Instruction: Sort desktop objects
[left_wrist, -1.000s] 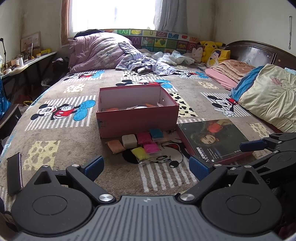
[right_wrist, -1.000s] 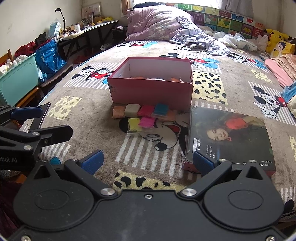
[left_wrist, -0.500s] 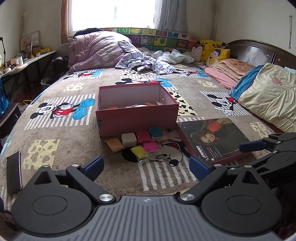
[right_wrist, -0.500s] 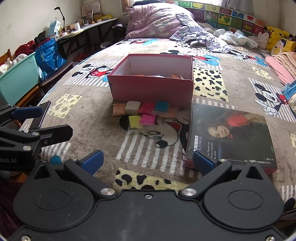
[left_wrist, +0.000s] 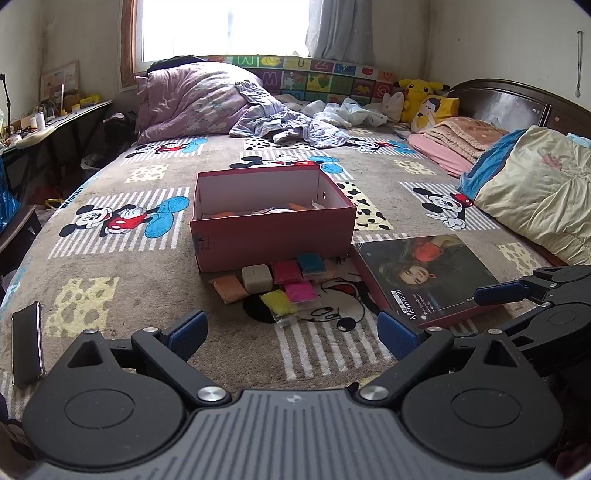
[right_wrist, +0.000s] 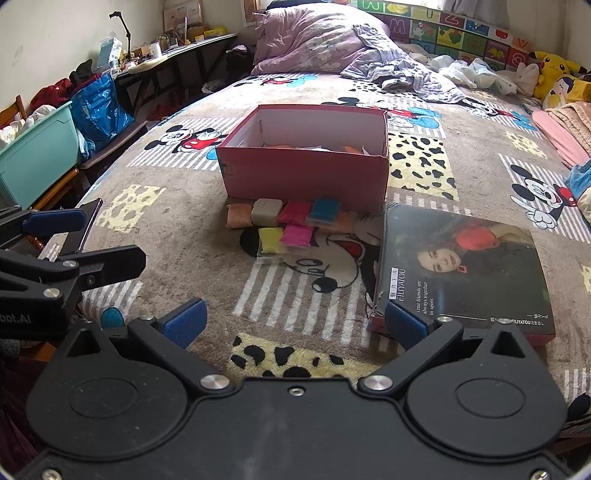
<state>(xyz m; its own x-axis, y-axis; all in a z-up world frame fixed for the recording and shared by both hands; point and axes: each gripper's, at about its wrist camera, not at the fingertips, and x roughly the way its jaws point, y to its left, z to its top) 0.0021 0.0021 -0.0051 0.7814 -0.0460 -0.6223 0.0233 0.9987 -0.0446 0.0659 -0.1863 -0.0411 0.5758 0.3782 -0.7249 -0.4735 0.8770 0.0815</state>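
An open red box (left_wrist: 273, 236) (right_wrist: 306, 177) sits mid-bed with a few items inside. Against its near wall lie several small coloured packets: orange (left_wrist: 229, 288), yellow (left_wrist: 279, 301) (right_wrist: 270, 240), pink (left_wrist: 300, 290) (right_wrist: 298, 235), blue (left_wrist: 312, 263) (right_wrist: 324, 210), plus a grey block (left_wrist: 257, 278) (right_wrist: 266, 212). A dark-covered book (left_wrist: 428, 277) (right_wrist: 461, 269) lies to their right. My left gripper (left_wrist: 291, 332) is open and empty, short of the packets. My right gripper (right_wrist: 293, 319) is open and empty, near the book's corner.
A dark phone (left_wrist: 26, 343) (right_wrist: 79, 229) lies at the bed's left edge. Pillows (left_wrist: 535, 192), folded blankets (left_wrist: 458, 144) and a purple duvet (left_wrist: 192, 99) ring the far side. A teal bin (right_wrist: 33, 162) and blue bag (right_wrist: 98, 110) stand left of the bed.
Both grippers have edged slightly forward toward the box and packets; both stay open. Nothing on the bed has moved.
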